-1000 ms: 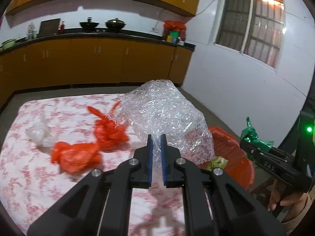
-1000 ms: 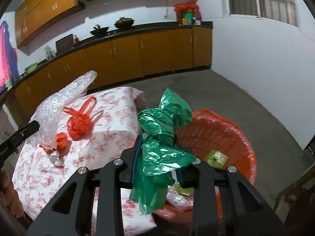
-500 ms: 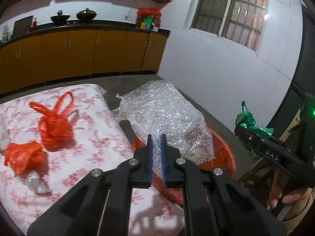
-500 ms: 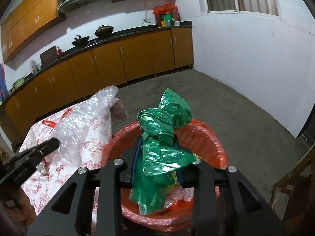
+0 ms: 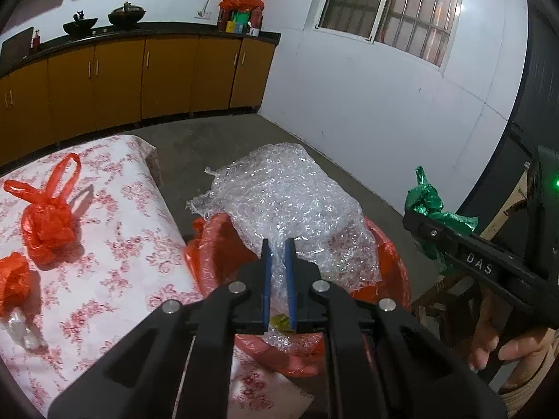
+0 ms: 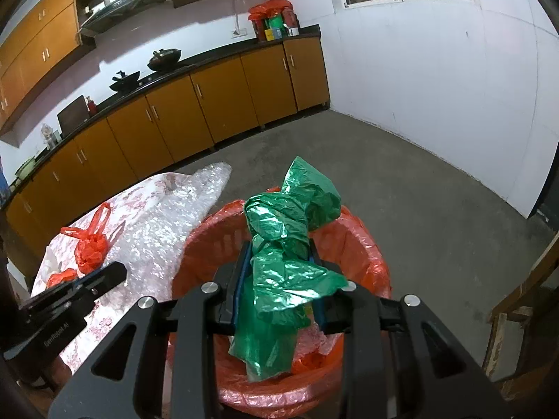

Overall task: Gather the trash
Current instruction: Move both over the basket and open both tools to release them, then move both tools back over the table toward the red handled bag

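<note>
The left gripper (image 5: 276, 262) pinches the bubble wrap (image 5: 293, 206) over the red bin (image 5: 391, 269), positioned for release. The right gripper (image 6: 281, 279), at 3 o'clock, clamps the green bag (image 6: 286, 244) above the same bin, ready to drop.

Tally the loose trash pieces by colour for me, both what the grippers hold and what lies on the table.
Red plastic bags on the floral tablecloth: 2, one knotted with handles, one crumpled at the left edge.
Green plastic bag in the right gripper: 1.
Clear bubble wrap in the left gripper: 1.
Clear plastic scrap on the table: 1.
Total: 5.
</note>
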Available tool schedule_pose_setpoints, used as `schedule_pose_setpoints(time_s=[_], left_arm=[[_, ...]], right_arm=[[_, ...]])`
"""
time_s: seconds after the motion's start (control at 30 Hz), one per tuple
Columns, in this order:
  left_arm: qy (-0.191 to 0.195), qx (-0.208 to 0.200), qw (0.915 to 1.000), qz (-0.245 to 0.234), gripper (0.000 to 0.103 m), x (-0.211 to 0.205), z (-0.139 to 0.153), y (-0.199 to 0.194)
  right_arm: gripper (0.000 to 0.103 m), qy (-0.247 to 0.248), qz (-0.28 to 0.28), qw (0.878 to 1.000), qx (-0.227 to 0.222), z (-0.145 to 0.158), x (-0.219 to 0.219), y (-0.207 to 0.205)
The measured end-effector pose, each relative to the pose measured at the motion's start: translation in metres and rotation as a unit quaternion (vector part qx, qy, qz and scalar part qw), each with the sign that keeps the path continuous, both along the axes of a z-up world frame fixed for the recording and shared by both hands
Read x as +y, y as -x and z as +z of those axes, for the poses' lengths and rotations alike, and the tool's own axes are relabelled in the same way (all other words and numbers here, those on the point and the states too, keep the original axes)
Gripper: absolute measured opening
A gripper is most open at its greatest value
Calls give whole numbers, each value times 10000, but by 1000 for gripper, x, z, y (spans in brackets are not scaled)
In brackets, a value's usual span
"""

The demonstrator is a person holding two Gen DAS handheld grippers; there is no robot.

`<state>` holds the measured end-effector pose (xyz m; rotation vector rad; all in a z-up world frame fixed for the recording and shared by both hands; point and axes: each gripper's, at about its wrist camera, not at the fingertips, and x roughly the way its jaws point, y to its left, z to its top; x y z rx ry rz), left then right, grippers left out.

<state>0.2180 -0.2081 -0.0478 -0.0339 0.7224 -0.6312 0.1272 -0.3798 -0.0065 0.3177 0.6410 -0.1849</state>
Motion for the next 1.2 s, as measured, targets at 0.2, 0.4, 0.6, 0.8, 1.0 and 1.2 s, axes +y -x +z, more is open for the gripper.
schedule_pose_setpoints(time_s=[0.2,0.4,0.6,0.8,1.0,1.2], left_arm=[[-60,125,9998,-112,11,-10,-10,-5],[-60,262,9996,26,23,-3,-18,-11],[-77,250,9989,392,39,24,-20,-10],[-328,21,9954,902,60,59,-18,-1],[-551,-172,9870,1497,67,103,-13,8],[-678,-389,9741,2121,74,154,-7,20]], right_arm=[[31,-83,-15,10000,-53,-1,-6,-5],[47,-131,1,9999,-80,-4,-7,-8],[63,-28,-64,10000,-60,-7,-4,-3],[68,190,-42,9998,11,-8,5,1],[68,381,225,9990,35,-5,29,-3],[68,553,724,9958,-25,3,71,-11]])
